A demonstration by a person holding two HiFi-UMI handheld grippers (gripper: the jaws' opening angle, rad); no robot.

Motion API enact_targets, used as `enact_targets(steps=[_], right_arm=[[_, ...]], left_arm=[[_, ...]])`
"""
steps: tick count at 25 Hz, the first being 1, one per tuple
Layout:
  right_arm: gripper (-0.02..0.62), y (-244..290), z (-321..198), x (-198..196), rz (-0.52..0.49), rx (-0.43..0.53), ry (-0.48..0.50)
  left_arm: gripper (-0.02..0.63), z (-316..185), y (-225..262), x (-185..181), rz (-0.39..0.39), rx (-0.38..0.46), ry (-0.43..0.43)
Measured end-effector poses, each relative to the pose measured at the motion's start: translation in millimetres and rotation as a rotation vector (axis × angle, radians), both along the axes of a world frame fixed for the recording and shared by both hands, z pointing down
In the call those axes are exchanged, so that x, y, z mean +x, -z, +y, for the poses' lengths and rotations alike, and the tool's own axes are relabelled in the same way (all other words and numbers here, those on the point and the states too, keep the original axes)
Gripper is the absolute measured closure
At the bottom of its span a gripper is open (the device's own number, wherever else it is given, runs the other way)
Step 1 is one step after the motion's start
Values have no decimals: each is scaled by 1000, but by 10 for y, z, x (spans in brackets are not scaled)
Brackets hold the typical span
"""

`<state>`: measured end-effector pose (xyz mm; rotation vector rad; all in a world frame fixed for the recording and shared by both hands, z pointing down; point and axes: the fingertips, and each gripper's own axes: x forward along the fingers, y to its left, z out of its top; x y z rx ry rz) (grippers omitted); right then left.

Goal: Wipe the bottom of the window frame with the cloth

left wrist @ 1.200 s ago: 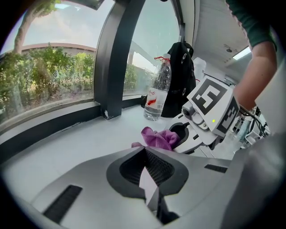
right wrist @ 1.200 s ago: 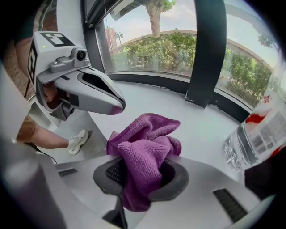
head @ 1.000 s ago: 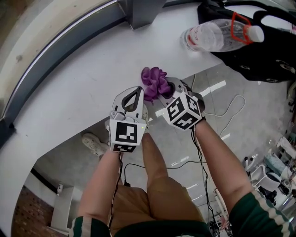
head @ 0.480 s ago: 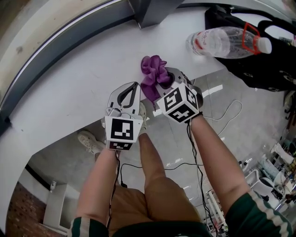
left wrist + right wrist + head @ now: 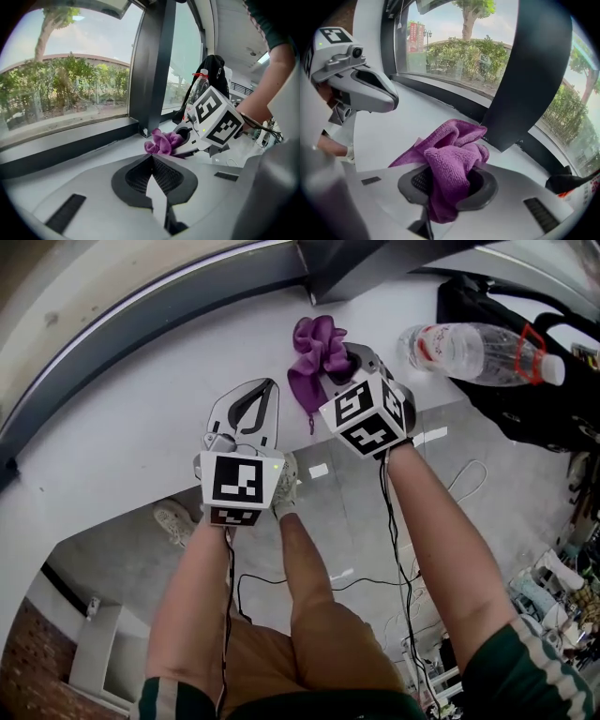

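The right gripper is clamped on the purple cloth. Its own view shows the bunched fabric wedged between the two jaws and spilling out above and below them. The cloth is held over the white sill, towards its back edge, close to the foot of the dark upright post that divides the window. One flap trails down towards the sill and seems to brush it, though I can't be sure it rests there. The dark bottom rail of the window frame runs along the sill's back edge, just beyond the cloth. The left gripper sits over the sill nearer its front edge, just beside the right one, with its jaws together and nothing between them. Towards the right end of the sill a clear plastic water bottle lies on its side. It lies against a black bag slumped at that end.
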<state>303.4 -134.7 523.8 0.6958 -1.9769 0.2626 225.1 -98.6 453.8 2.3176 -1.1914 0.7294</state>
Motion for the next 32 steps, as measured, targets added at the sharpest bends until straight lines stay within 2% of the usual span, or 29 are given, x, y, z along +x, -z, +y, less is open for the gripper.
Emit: enact_targets(steps=[5,15,21,32], right_arm=[[488,0,-238,-39,30,33,-32],[492,-1,-207,-148,119,67,-163],[492,-3,-151,-507,99,48,-206],[495,6,1,-1302,105,53,-220]], left_arm=[[600,-160,63,-144,0,18,30],[600,-1,56,-456,7,4,50],[600,32,110,-921,12,23,93],[600,5,293,-1779,48,75,152]])
